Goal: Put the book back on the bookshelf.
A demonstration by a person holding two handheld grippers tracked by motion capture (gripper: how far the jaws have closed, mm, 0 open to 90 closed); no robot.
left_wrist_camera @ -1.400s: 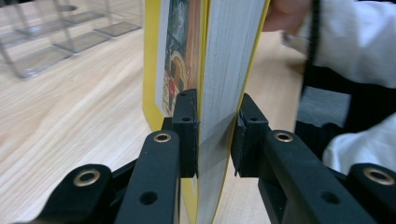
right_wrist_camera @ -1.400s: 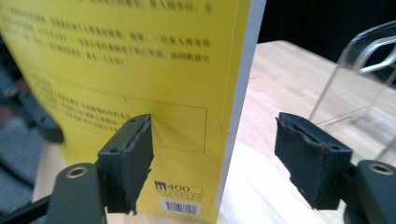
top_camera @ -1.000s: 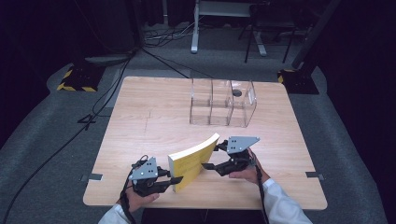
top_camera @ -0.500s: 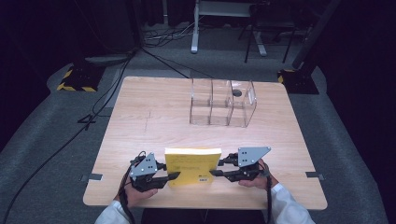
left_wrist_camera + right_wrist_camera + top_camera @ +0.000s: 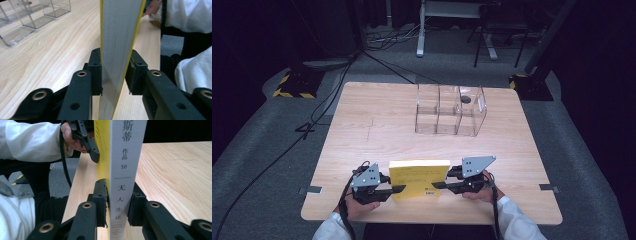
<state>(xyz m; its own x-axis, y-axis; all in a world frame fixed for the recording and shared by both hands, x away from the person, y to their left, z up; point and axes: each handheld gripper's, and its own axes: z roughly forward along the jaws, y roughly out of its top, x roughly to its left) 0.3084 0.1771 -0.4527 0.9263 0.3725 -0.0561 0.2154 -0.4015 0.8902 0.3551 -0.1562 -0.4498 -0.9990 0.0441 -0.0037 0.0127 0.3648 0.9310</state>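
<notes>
Ok, status: yellow book [image 5: 419, 178] sits at the near edge of the table [image 5: 377, 125], between both tools, held one end each. Left tool [image 5: 396, 188] clamps the page-edge end; in the left gripper view the book [image 5: 117, 50] runs straight up between the pads. Left-hand pad is hard on the cover, the other looks just touching, can't rule out a hairline gap. Right tool [image 5: 439, 184] has just been closing and now pinches the spine end; in the right gripper view both pads sit against the book [image 5: 125, 170], spine text facing the cam.

My read on the step: two-tool lift/carry of the book, prob toward the clear organizer [image 5: 451, 111] at the far side of the table. To do it well:
- keep both grips level w/ each other so the book doesn't twist or fan open
- hold squeeze even on both ends; the page end is soft and may slip first
- raise both hands together, no pulling apart
- stand the book upright before lining it up w/ a slot

Count: 1 book, 2 tools, 1 organizer w/ 3 compartments, 1 table. One small dark round thing [image 5: 466, 99] in the organizer's right compartment, can't ID it.
</notes>
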